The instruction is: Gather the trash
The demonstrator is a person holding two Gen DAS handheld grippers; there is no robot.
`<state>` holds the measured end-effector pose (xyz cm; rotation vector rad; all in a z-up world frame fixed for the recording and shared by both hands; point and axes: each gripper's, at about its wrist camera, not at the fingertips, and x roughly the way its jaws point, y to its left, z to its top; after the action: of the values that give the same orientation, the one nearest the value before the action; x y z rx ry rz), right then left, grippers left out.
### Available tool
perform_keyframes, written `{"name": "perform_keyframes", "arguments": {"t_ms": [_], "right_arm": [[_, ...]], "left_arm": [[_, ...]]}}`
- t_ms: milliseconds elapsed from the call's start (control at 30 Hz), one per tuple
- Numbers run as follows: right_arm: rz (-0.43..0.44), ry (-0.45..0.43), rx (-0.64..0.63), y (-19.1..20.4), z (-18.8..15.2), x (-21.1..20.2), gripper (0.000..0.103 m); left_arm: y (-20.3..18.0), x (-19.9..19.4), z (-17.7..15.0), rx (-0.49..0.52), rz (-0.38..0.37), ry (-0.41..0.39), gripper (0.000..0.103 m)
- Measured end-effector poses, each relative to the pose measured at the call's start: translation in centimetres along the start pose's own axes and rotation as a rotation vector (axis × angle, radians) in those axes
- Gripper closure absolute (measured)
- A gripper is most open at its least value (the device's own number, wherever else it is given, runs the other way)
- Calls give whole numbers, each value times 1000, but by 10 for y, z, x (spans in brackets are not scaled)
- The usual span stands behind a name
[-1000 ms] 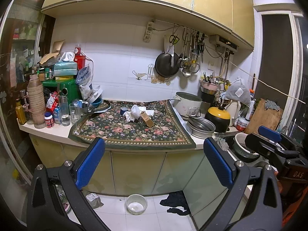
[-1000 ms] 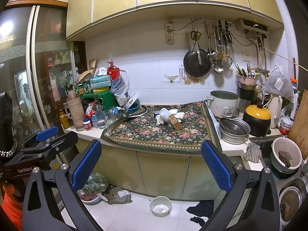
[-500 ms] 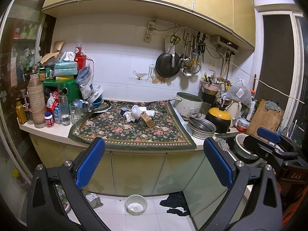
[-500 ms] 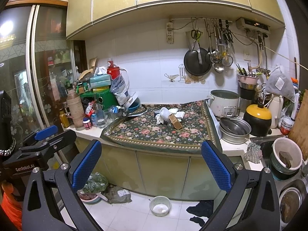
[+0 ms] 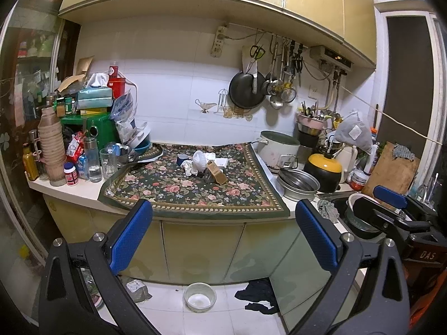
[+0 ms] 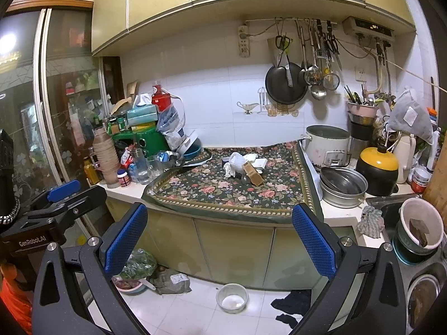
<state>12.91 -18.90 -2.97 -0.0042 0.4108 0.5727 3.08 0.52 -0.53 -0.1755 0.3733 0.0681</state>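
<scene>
Both grippers hang spread wide and empty, well short of the counter: the left gripper and right gripper each show rigid black arms tipped with blue, dimpled rubber pads. The trash sits mid-counter on a woven floral cloth with a beaded border: crumpled white tissue, soft and wrinkled, touching a tilted brown cardboard box. A smooth steel basin stands just beside the cloth.
</scene>
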Motion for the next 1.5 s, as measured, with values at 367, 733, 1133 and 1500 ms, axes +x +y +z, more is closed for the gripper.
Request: {"name": "perform_keyframes", "arguments": {"t_ms": [367,733,1133,1500], "right_arm": [[-29,45,35,-30,6,50,0],[-95,112,58,-43,24,147,0],[-153,226,167,-63,52,281,0],[-97,403,162,-97,49,418,6]], "left_arm": [[-5,71,13,3,73,56,0],[39,195,33,17,83,86,1],[119,362,75,23,63,233,1],[148,476,77,-9,147,394,1]]}}
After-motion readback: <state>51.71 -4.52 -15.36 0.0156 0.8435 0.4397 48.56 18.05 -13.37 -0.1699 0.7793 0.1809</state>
